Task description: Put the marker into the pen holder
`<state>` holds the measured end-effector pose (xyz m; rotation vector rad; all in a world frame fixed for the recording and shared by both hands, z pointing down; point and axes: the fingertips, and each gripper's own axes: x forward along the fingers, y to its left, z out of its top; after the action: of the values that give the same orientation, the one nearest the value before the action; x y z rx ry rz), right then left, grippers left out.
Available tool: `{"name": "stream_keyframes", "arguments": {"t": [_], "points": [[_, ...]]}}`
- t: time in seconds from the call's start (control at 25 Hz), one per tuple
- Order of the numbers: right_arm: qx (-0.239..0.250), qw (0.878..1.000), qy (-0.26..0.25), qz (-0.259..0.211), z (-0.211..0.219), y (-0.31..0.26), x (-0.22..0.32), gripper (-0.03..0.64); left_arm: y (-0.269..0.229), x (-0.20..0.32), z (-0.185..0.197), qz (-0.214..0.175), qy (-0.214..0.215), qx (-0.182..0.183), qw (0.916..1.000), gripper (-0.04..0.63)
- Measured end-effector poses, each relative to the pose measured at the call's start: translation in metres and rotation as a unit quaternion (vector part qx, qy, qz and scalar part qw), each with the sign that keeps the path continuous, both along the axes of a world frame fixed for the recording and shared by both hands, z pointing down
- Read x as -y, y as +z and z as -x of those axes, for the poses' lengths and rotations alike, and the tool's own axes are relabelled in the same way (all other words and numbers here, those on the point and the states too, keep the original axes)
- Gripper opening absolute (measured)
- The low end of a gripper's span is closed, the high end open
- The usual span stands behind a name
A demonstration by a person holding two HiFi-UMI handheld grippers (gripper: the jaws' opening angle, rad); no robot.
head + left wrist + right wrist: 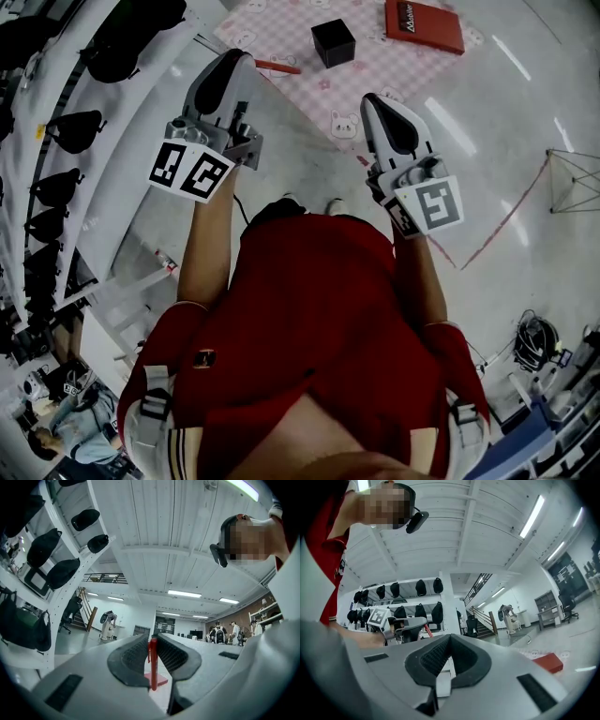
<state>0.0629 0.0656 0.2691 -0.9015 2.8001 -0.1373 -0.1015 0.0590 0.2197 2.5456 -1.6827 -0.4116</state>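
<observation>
The red marker (278,67) is clamped crosswise in my left gripper (247,60), its end sticking out to the right over the pink cloth. In the left gripper view the marker (153,663) stands upright between the shut pads of that gripper (153,641). The black square pen holder (333,42) stands on the cloth, up and to the right of the marker. My right gripper (371,99) hovers at the cloth's near edge, shut with nothing in it. In the right gripper view the tips of this gripper (450,639) meet, and the left gripper (404,623) shows beyond them with the marker (426,630).
A red flat box (424,25) lies on the pink checked cloth (281,23) to the right of the holder, and shows as the red box (548,662) in the right gripper view. Racks of black caps (70,127) line the left. A wire frame (574,183) stands on the floor at right.
</observation>
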Motion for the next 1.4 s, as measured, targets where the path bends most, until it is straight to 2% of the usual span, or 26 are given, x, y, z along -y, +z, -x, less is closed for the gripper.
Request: {"name": "stream_keyframes", "arguments": {"t": [0.24,0.56,1.0,1.4], "points": [[0.005,1.0,0.003,0.016,-0.018,0.007,0.006,-0.002,0.0,0.011,-0.008,0.005,-0.008,0.004,0.9999,0.067],[-0.005,1.0,0.02,0.015,-0.02,0.01,0.02,-0.002,0.008,0.035,-0.003,0.007,0.002,-0.004,1.0,0.067],[-0.037,0.997,0.057,0.022,0.003,0.013,0.069,-0.002,0.029,0.095,0.025,0.013,0.034,-0.024,0.999,0.067],[-0.064,0.993,0.089,0.037,0.03,0.026,0.113,-0.002,0.054,0.153,0.048,0.035,0.069,-0.039,0.9963,0.067]]}}
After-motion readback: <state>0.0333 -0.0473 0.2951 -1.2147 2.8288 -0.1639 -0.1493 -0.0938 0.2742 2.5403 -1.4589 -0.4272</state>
